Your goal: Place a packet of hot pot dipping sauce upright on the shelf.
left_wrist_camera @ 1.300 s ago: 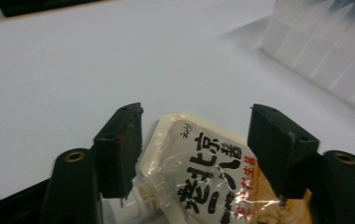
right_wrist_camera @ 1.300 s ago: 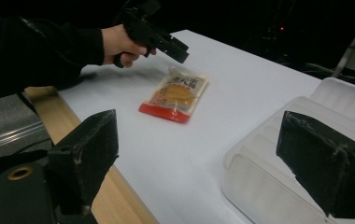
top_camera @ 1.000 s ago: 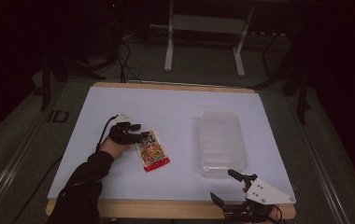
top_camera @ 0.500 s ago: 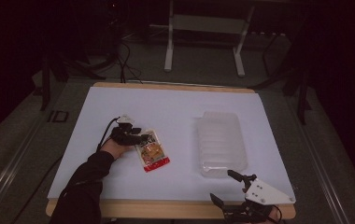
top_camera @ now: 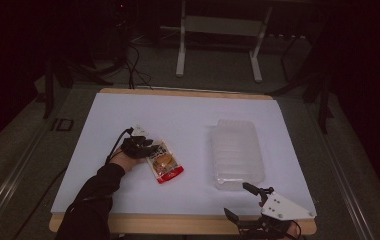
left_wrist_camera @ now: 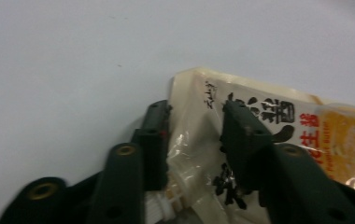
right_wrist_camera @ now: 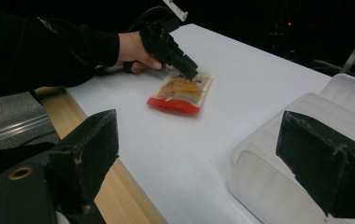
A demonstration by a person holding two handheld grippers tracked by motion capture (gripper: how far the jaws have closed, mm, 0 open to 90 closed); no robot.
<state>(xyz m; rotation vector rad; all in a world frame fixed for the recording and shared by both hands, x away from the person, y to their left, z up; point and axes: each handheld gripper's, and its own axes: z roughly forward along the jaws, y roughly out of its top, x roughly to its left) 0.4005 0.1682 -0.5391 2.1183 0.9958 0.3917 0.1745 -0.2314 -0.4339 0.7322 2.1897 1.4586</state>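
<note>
so, white rectangular worktop (top_camera: 188, 115) with a wooden front edge. clear ribbed plastic tray (top_camera: 236, 152) lies right of centre. flat snack pouch, cream top and red bottom edge (top_camera: 164, 162), lies left of centre, well apart from the tray. left gripper (left_wrist_camera: 194, 140): fingers have just been closing, now astride the pouch's cream end, crinkling it. right gripper (top_camera: 250, 200) at the front edge near the tray: fingers wide apart, holding nothing.

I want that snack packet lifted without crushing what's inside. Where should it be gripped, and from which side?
Probably by the flat sealed top edge of the snack packet, coming in low from the person's left side. It lies flat on the table, and that pale, thin edge faces the left gripper, whose jaws have just been closing astride it. The bulging printed middle likely holds the food.
</note>
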